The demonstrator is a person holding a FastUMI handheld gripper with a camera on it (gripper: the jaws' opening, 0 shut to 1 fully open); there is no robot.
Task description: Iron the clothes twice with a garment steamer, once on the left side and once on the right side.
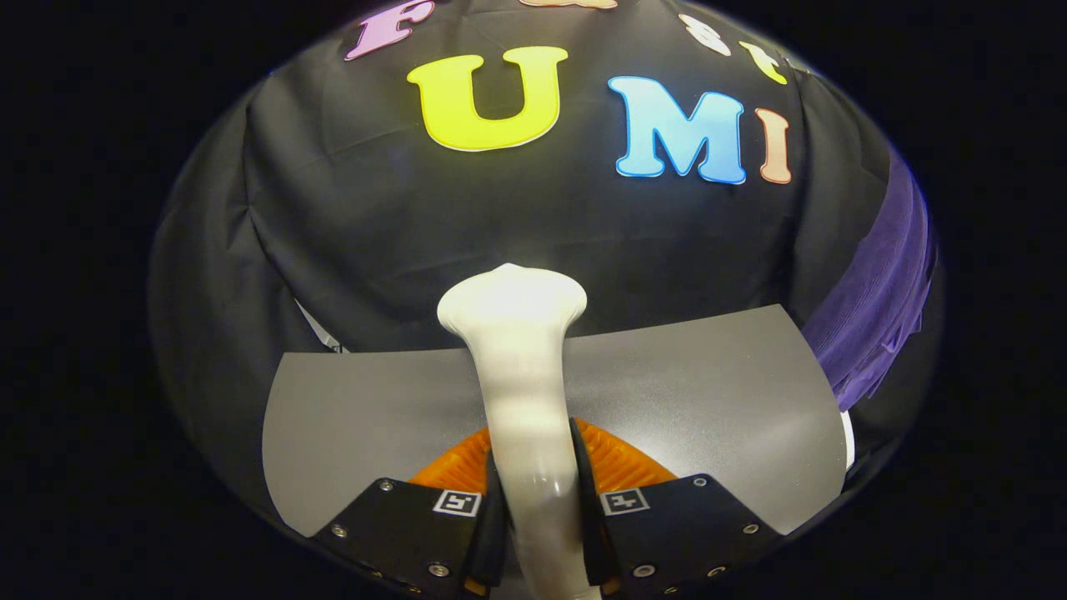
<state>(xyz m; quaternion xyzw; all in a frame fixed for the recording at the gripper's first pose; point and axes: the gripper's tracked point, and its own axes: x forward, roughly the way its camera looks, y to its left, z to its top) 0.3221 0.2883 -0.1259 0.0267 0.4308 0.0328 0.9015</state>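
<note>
You are holding the garment steamer [523, 392] between the fingers [538, 533], and both of them are pressing against its handle from either side, so the grip is closed on it. The white handle is running up from between the fingers and widening into the flared steamer head, which is sitting just beyond the far edge of the grey bench [708, 392] and in front of the black cloth wall [375, 217]. The steamer is standing roughly upright along the line of the fingers, leaning very slightly to the left at its head.

Under the handle, a ribbed orange part [621, 462] is showing on both sides of it, just ahead of the fingers; you cannot tell from here whether it is touching the steamer.

The clothes [875, 275], a purple garment, are hanging well off to the right of the steamer, past the right edge of the bench and against the wall. The steamer head is well apart from the garment and is not touching it. A small white object [848, 437] is peeking out at the bench's right edge, below the garment.
</note>
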